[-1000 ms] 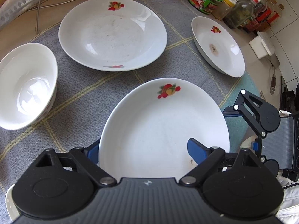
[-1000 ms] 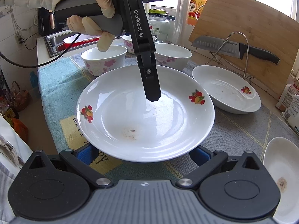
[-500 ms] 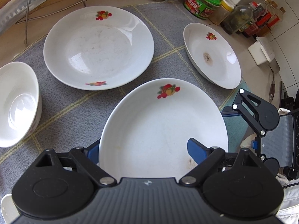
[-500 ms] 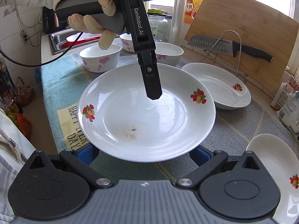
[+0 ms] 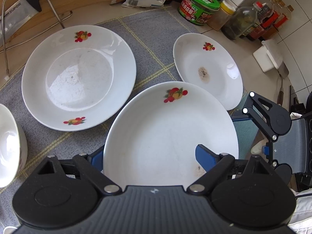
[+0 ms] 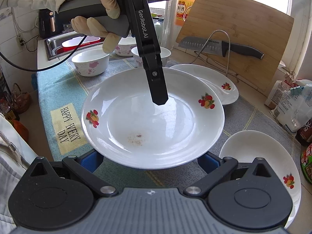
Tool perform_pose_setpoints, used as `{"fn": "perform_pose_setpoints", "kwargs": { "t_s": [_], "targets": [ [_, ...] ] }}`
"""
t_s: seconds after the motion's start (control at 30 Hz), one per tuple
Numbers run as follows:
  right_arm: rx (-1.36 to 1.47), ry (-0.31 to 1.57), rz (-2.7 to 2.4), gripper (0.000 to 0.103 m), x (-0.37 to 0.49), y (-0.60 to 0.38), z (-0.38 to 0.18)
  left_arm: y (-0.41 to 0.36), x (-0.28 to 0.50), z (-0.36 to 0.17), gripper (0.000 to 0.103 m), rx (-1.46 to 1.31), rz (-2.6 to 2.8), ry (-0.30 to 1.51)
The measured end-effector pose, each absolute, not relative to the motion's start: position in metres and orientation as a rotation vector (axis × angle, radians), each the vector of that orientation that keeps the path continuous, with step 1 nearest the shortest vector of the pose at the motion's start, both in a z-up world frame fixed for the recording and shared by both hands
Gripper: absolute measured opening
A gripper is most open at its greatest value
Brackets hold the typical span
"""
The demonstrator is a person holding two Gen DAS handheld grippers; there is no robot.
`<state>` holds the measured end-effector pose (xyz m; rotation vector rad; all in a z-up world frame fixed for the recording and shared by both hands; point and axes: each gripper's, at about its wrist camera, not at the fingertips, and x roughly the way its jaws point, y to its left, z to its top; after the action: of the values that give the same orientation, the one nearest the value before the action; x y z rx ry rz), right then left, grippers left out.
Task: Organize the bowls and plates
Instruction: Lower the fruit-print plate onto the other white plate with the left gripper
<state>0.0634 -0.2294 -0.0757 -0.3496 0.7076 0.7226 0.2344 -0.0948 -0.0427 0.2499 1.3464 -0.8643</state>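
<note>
Grey mat (image 5: 152,44), 2 plates (image 5: 78,78) (image 5: 208,68) beside held plate (image 5: 169,132), knife (image 6: 220,46) behind

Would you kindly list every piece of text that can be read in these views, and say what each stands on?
"GenRobot.AI": left claw's arm.
"HAPPY EVERY DAY": yellow patch on the teal mat.
"SUPOR": knife blade.
"料酒": orange bottle label.
Green tub and white bags: print too small or blurred to read.

Three fruit-printed plates (image 6: 152,120) (image 6: 212,80) (image 6: 259,154), three floral bowls (image 6: 90,62) (image 6: 124,48) (image 6: 165,55), one knife (image 6: 220,45).
</note>
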Motion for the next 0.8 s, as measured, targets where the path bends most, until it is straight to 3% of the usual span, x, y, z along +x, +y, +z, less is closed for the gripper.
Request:
{"fn": "perform_pose_setpoints", "kwargs": {
  "t_s": [0.8],
  "targets": [
    [-0.298,0.724,0.597,0.103,0.068,-0.296,-0.072,-0.183,0.261,-0.039,0.092,0.336,-0.969,1.341]
  ]
}}
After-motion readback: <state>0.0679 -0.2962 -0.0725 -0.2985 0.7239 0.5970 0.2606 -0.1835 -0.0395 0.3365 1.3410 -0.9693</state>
